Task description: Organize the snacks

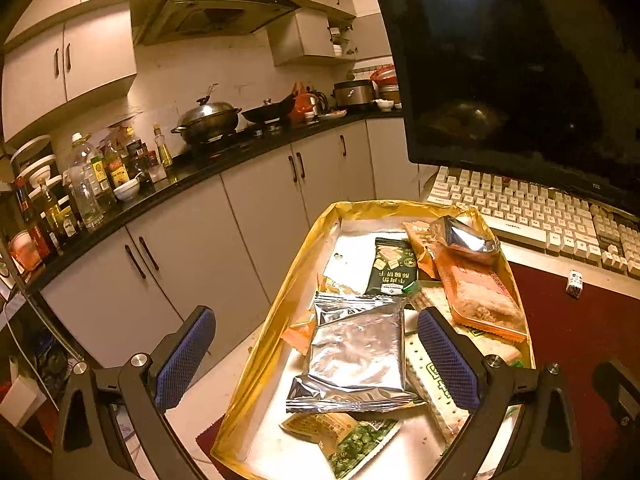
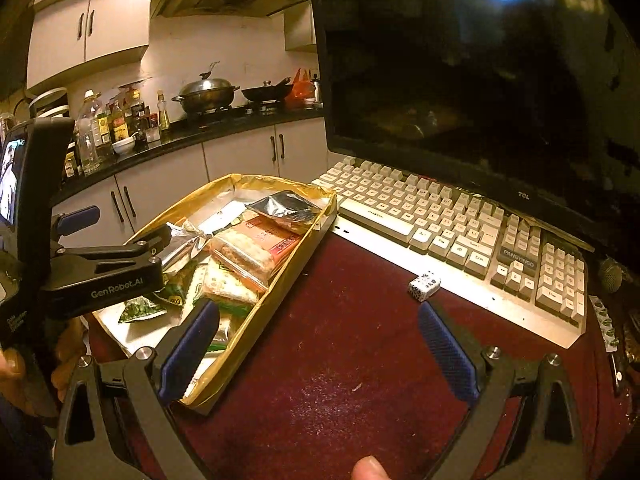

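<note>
Most packets already sit in the gold-rimmed cardboard tray (image 1: 280, 300); one small white wrapped snack (image 2: 424, 285) left by the keyboard, both grippers (image 1: 316, 356) (image 2: 320, 354) wide open, empty

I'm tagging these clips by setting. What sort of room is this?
Most likely a home kitchen with a computer desk in it: a wok on a stove under a range hood, oil bottles on the counter, and a keyboard beside the snack tray.

A gold-rimmed rectangular tray (image 1: 276, 320) holds a plain silver foil packet (image 1: 356, 352); at its 12 o'clock lies a dark-green printed packet (image 1: 394, 266), at 2 o'clock an orange one (image 1: 476, 292).
</note>
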`<state>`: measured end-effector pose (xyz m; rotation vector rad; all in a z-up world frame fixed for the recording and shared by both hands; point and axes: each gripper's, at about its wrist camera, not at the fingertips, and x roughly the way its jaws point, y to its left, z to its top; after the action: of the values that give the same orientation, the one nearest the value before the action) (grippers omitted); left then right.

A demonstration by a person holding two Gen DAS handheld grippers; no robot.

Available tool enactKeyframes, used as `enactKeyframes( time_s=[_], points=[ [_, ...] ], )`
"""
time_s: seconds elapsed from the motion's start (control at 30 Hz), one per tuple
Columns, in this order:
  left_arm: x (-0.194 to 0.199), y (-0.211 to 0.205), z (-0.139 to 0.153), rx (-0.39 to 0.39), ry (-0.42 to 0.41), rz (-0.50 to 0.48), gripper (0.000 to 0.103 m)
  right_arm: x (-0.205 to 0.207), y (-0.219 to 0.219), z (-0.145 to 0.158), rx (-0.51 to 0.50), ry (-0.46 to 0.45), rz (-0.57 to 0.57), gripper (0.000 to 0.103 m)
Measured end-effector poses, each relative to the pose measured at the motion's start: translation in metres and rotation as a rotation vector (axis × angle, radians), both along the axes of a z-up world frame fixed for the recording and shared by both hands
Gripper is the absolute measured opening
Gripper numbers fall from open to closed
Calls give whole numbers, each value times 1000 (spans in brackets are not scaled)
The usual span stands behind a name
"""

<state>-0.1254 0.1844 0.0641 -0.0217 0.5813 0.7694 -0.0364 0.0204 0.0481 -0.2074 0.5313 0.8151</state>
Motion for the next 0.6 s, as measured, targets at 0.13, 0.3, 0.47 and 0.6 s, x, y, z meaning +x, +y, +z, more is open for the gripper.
enactKeyframes(
  time_s=[0.13, 0.3, 0.47, 0.6],
  points=[
    [1, 1, -1, 4, 11, -3, 102, 0, 1, 0, -3, -3, 3, 99],
    [3, 1, -2, 2, 13, 4, 102, 0, 1, 0, -2, -8, 2, 99],
    [4, 2, -3, 5, 20, 10, 102, 1, 1, 0, -3, -7, 3, 99],
    [5, 4, -3, 8, 24, 21, 102, -1, 1, 1, -3, -13, 3, 99]
  ],
)
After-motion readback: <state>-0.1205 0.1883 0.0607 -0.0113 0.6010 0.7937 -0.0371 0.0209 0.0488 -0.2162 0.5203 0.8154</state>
